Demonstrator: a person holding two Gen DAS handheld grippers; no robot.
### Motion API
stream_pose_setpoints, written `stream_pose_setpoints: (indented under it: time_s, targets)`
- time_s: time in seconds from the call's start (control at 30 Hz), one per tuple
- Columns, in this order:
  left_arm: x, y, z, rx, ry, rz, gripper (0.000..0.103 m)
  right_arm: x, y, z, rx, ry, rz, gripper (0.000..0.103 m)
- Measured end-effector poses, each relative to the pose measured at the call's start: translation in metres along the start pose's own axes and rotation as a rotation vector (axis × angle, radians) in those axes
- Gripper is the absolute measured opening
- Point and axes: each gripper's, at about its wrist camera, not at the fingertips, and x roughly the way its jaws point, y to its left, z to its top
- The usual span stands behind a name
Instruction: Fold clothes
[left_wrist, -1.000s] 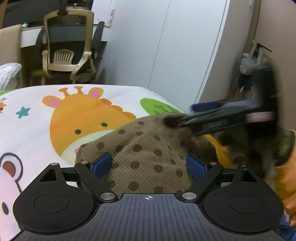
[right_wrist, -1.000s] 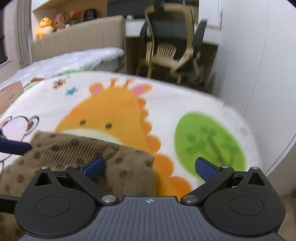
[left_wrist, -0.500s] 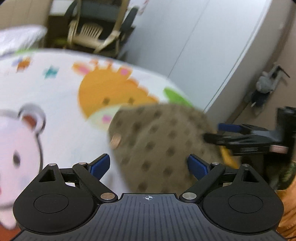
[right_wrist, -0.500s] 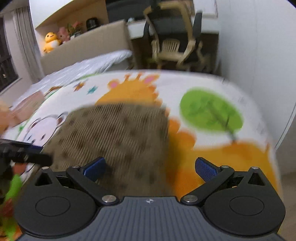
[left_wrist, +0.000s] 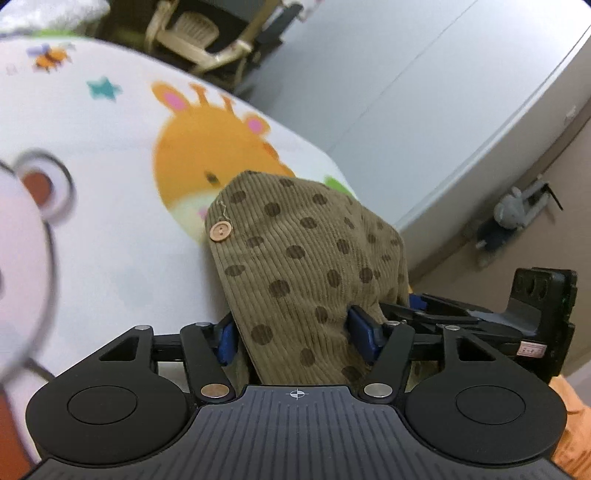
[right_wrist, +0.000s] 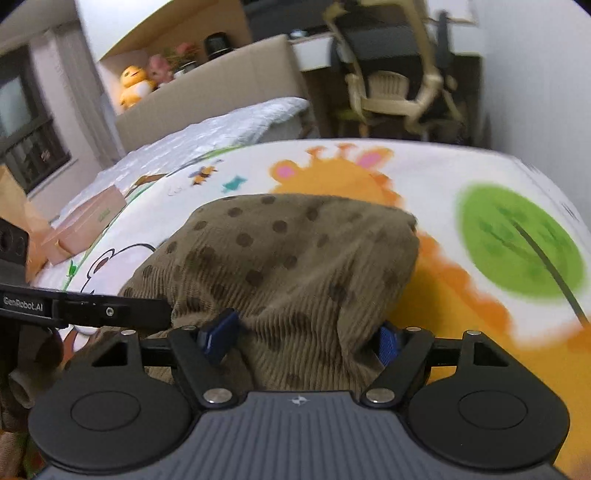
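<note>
My left tool (left_wrist: 297, 334) has just been closing, and the near edge of the brown spotted corduroy garment (left_wrist: 295, 258) now runs between its blue pads; the cloth fills the gap, and I judge the pads are pressing on it from both sides. My right tool (right_wrist: 308, 338) has likewise been closing, its jaws standing on either side of a bunched ridge of the same garment (right_wrist: 295, 258), and I read that as a grip too, though the right-hand pad is partly buried in the folds.

What the coming move turns on: the garment lies straight ahead of both tools, its long axis running away from me, with the free far edge out over the orange giraffe print. Both tools hold the near edge side by side, the right tool (left_wrist: 480, 321) just beside my left one, so neither is nearer. I judge the next step is to carry this near edge forward onto the far one.

A wooden button (left_wrist: 221, 232) sits on the garment's left border, ahead of my left tool.

Beneath is a bed with a white cartoon-animal sheet (right_wrist: 443, 173), not a table. Farther out stand a beige office chair (right_wrist: 391, 92), a pale wardrobe (left_wrist: 406, 92) and plush toys (right_wrist: 135, 83) on a shelf.
</note>
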Motion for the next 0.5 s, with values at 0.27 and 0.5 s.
stream_pose_setpoints:
  time_s: [0.27, 0.5]
  targets:
    - [-0.043, 0.073, 0.050, 0.092, -0.237, 0.232, 0.063, 0.123, 0.076, 0.083, -0.184, -0.034, 0.023, 0.077]
    - [-0.062, 0.147, 0.081, -0.007, -0.288, 0.314, 0.074, 0.168, 0.084, 0.104, -0.194, -0.046, 0.007, 0.089]
